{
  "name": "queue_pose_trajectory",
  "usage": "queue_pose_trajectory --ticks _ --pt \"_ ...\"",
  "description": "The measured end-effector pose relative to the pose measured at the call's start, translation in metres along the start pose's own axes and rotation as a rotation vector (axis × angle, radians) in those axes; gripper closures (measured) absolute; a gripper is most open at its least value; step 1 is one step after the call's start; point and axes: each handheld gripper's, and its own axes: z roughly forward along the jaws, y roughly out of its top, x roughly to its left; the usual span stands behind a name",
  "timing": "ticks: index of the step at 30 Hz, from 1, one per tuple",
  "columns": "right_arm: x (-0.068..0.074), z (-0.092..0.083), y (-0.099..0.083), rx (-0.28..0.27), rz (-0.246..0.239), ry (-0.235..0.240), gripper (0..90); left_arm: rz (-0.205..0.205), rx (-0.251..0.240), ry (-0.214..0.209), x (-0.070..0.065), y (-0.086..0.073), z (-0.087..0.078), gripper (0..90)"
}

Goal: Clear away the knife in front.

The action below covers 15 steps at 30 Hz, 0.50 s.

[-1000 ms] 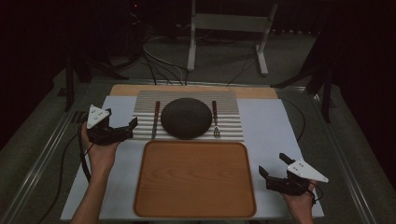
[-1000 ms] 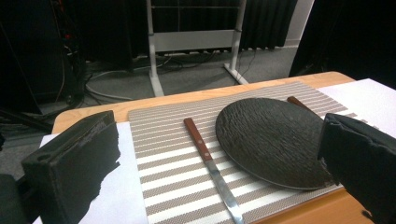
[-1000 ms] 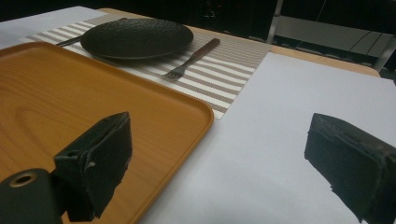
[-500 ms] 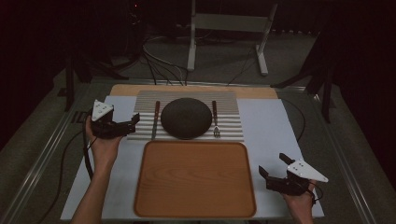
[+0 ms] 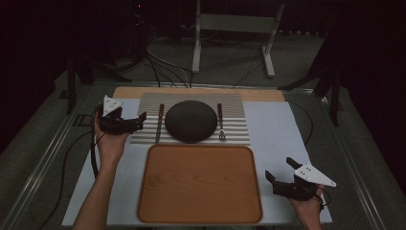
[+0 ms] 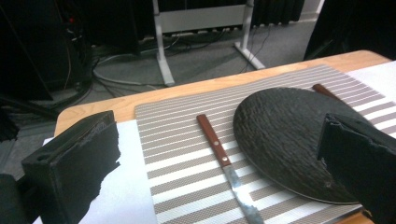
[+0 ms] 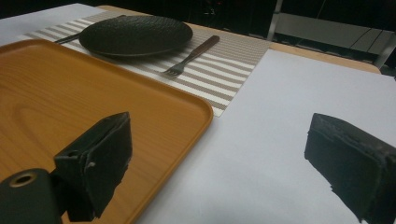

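Observation:
A dark round plate (image 5: pixel 190 120) sits on a striped placemat (image 5: pixel 234 108), with a wooden-handled knife (image 5: pixel 159 122) to its left and a fork (image 5: pixel 220 122) to its right. Nearer me lies a wooden tray (image 5: pixel 201 184) with nothing on it. My left gripper (image 5: pixel 140 121) hangs open at the placemat's left edge, beside the knife. In the left gripper view the knife (image 6: pixel 219 149) and plate (image 6: pixel 285 135) lie between its spread jaws. My right gripper (image 5: pixel 280 169) stands open over the white sheet, right of the tray, holding nothing.
A white sheet (image 5: pixel 277 129) covers the table, with a wooden strip along the far edge. Beyond the table stand a metal frame (image 5: pixel 230 28) and loose cables on the floor. Cables trail from both grippers.
My left gripper has moved forward and slightly right, closer to the placemat's left edge. The right gripper has stayed put.

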Motion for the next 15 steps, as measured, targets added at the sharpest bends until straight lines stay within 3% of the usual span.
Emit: queue_pose_trajectory --ticks 8,15 --pt "0.000 0.000 0.000 0.004 -0.004 -0.002 7.5 0.005 0.054 0.022 0.005 -0.002 0.015 0.0" --pt "-0.001 0.001 0.000 0.005 -0.006 -0.003 7.5 -0.018 0.091 0.035 0.008 -0.003 0.025 0.0"
